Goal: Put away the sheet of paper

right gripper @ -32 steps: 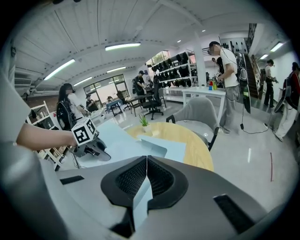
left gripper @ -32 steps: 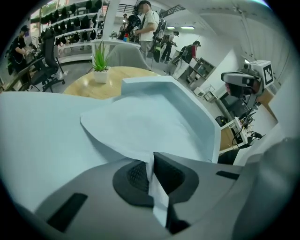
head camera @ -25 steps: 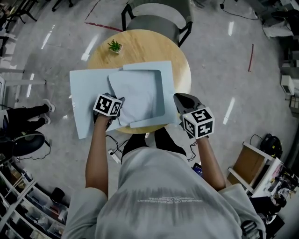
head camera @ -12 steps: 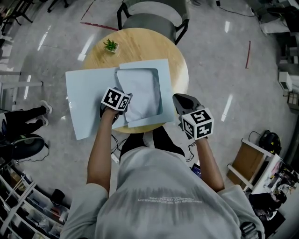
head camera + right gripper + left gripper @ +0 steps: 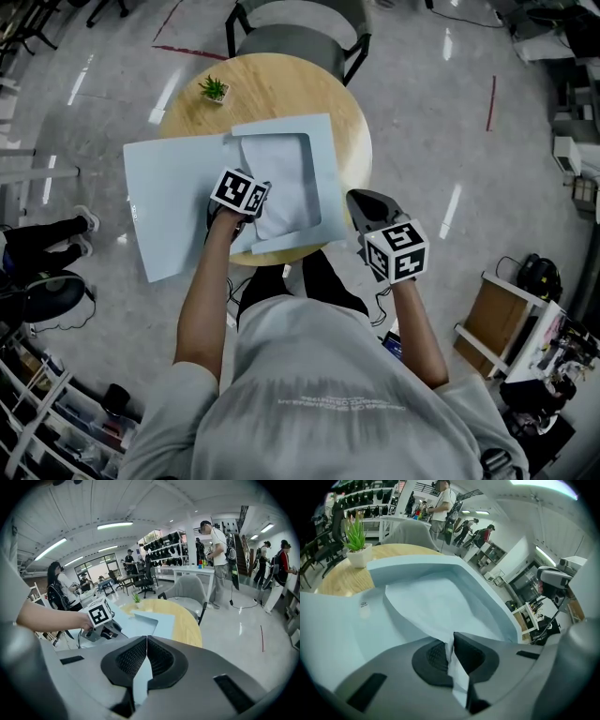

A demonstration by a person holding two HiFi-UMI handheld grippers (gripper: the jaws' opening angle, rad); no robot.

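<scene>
A pale blue folder (image 5: pixel 178 206) lies open on the round wooden table (image 5: pixel 281 84). Its right half carries a framed pocket. The sheet of paper (image 5: pixel 281 178) sits partly inside that pocket, bowed upward. My left gripper (image 5: pixel 255 214) is shut on the sheet's near edge. In the left gripper view the paper (image 5: pixel 436 602) runs from the pinched jaws (image 5: pixel 451 644) into the folder (image 5: pixel 328 620). My right gripper (image 5: pixel 361 199) is at the folder's near right corner. In its own view, it (image 5: pixel 146 641) is shut on a strip of the folder (image 5: pixel 154 620).
A small potted plant (image 5: pixel 213 89) stands at the table's far left edge. A grey chair (image 5: pixel 295 33) is behind the table. The folder's left half overhangs the table edge. Someone's shoes (image 5: pixel 47 234) are on the floor at left, and shelving and an open box (image 5: pixel 497 319) at right.
My left gripper has moved forward and to the right with the sheet, which now lies deeper in the pocket. The right gripper has held its place.
</scene>
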